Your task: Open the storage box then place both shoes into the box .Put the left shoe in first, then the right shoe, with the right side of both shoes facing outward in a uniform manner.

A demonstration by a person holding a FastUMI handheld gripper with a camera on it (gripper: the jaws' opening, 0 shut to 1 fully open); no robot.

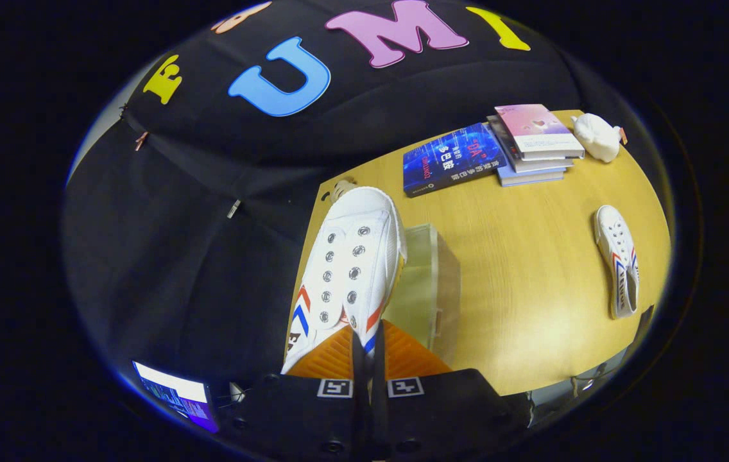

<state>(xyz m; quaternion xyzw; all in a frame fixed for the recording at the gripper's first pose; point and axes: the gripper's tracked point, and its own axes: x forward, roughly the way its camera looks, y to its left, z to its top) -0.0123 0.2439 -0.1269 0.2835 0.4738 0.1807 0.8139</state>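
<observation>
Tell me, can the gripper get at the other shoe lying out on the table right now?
Probably not yet. The gripper is shut on the held shoe, above the clear storage box. The other shoe lies apart on open table, nothing blocking it.

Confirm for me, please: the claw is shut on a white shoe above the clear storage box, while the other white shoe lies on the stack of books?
Not quite. In the gripper view the claw is shut on a white shoe above the clear storage box, but the other white shoe lies on the wooden table, apart from the stack of books.
</observation>
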